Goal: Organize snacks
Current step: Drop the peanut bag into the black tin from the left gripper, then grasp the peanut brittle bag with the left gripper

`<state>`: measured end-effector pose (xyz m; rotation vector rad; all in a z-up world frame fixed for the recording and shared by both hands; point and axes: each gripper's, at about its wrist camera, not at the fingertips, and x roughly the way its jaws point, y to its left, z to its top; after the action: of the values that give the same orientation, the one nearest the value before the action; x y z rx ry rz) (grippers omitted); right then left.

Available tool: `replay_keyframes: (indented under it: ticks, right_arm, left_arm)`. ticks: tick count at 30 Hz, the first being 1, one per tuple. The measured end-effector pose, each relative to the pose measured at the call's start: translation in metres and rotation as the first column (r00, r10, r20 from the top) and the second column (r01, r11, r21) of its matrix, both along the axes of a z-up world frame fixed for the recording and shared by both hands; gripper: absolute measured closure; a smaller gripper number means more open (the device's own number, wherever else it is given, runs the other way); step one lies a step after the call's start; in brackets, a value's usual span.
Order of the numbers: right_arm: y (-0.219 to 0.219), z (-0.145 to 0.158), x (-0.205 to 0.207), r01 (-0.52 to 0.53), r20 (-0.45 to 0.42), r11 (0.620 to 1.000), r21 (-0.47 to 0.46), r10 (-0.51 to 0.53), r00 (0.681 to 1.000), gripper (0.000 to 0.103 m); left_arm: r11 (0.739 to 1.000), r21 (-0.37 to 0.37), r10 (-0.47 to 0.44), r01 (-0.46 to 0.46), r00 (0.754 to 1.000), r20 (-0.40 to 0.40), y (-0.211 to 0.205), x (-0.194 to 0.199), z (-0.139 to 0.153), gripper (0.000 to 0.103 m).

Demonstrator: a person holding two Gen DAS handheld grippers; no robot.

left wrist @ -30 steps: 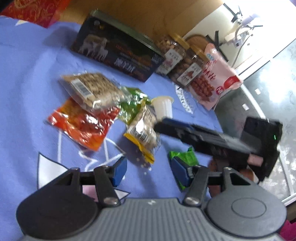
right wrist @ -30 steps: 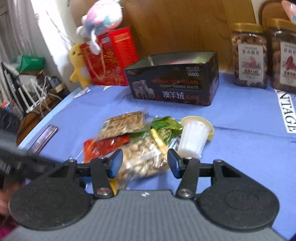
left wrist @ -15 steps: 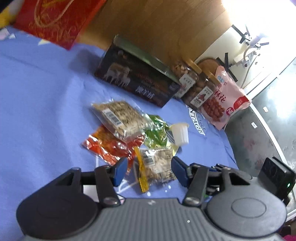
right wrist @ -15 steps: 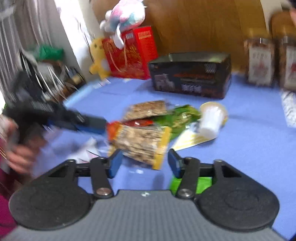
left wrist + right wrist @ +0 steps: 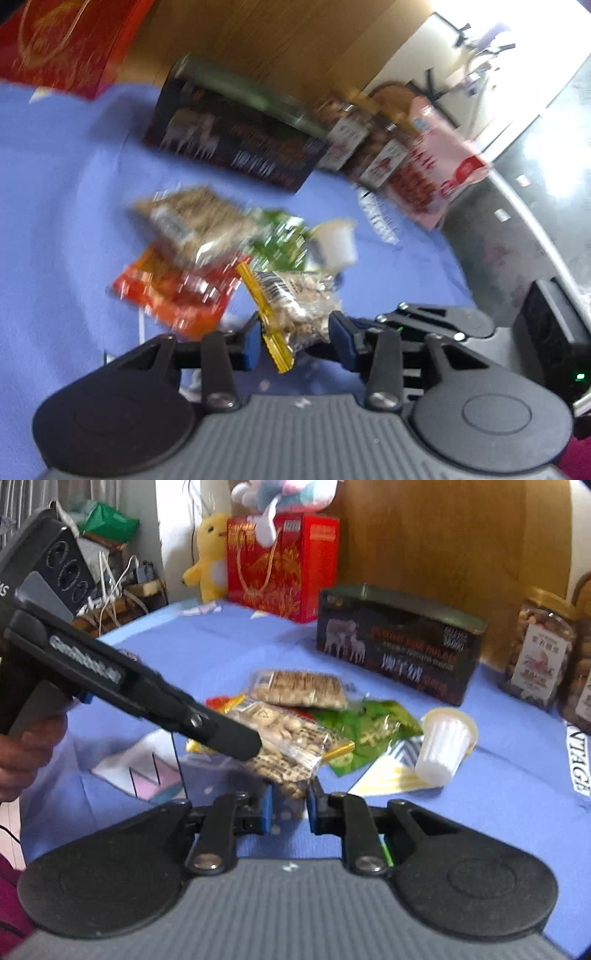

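A clear nut packet (image 5: 299, 306) with yellow ends hangs just above the blue cloth, and both grippers are on it. My left gripper (image 5: 297, 343) has its blue pads against the packet's sides, jaws still closing. The right wrist view shows it as a black arm coming in from the left over the nut packet (image 5: 291, 738). My right gripper (image 5: 290, 805) is closing too, pads pinching the packet's near end. Behind lie a seed packet (image 5: 299, 688), a red packet (image 5: 173, 295), a green packet (image 5: 369, 727) and a white cup (image 5: 443, 749) on its side.
An open dark tin box (image 5: 399, 646) stands behind the snacks. Nut jars (image 5: 539, 646) and a pink bag (image 5: 436, 177) are at the back right. A red gift bag (image 5: 280, 561) and a yellow plush (image 5: 210, 554) are at the back left. A hand (image 5: 26, 749) holds the left gripper.
Both grippers' jaws have narrowed onto the nut packet. The left gripper has come closer across the right wrist view. The packet now hangs between the right gripper's pads instead of ahead of them.
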<state>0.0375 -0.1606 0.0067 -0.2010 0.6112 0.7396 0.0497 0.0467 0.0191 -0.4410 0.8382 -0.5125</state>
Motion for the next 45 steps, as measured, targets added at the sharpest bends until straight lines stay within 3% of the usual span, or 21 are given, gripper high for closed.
replay_keyframes:
  ticks: [7, 12, 19, 21, 23, 25, 29, 33, 36, 43, 45]
  right_arm:
    - [0.003, 0.036, 0.024, 0.054, 0.101, 0.997, 0.053, -0.059, 0.993, 0.082]
    - [0.015, 0.061, 0.079, 0.118, 0.170, 0.990, 0.079, -0.130, 0.977, 0.082]
    - [0.032, 0.066, 0.175, 0.161, 0.074, 0.982, 0.101, -0.169, 0.983, 0.080]
    - [0.044, 0.056, 0.192, 0.149, 0.032, 0.985, 0.087, -0.152, 0.988, 0.079]
    - [0.054, 0.051, 0.202, 0.154, 0.044, 0.986, 0.062, -0.157, 0.987, 0.074]
    - [0.053, 0.056, 0.200, 0.173, 0.069, 0.984, 0.051, -0.176, 0.982, 0.075]
    - [0.016, 0.072, 0.165, 0.136, 0.068, 0.980, 0.143, -0.147, 0.987, 0.075]
    - [-0.003, 0.051, 0.140, 0.107, -0.082, 0.981, 0.164, -0.095, 0.992, 0.075]
    - [0.002, 0.029, 0.136, 0.117, -0.138, 0.986, 0.121, -0.100, 0.985, 0.075]
    - [0.020, -0.003, 0.162, 0.135, -0.306, 0.982, 0.133, -0.088, 0.948, 0.073]
    - [0.017, -0.004, 0.158, 0.125, -0.364, 0.976, 0.178, -0.053, 0.930, 0.074]
  left_arm:
    - [0.999, 0.042, -0.012, 0.006, 0.992, 0.122, -0.001, 0.030, 0.046, 0.069]
    - [0.996, 0.083, 0.004, -0.022, 0.978, 0.208, -0.002, 0.086, 0.079, 0.069]
    - [0.983, 0.153, 0.069, -0.103, 0.974, 0.215, 0.006, 0.170, 0.078, 0.065]
    - [0.967, 0.205, 0.109, -0.151, 0.973, 0.201, 0.006, 0.189, 0.069, 0.051]
    - [0.949, 0.255, 0.140, -0.186, 0.972, 0.188, 0.007, 0.201, 0.061, 0.049]
    - [0.943, 0.263, 0.159, -0.203, 0.971, 0.180, 0.015, 0.196, 0.062, 0.049]
    - [0.962, 0.164, 0.177, -0.217, 0.958, 0.228, 0.041, 0.141, 0.072, 0.048]
    - [0.969, 0.085, 0.219, -0.231, 0.967, 0.128, 0.063, 0.093, 0.048, 0.048]
    - [0.972, 0.055, 0.225, -0.229, 0.972, 0.063, 0.063, 0.064, 0.024, 0.048]
    - [0.972, -0.024, 0.234, -0.236, 0.971, -0.048, 0.064, 0.059, -0.017, 0.045]
    - [0.970, -0.022, 0.241, -0.243, 0.968, -0.065, 0.061, 0.060, -0.029, 0.048]
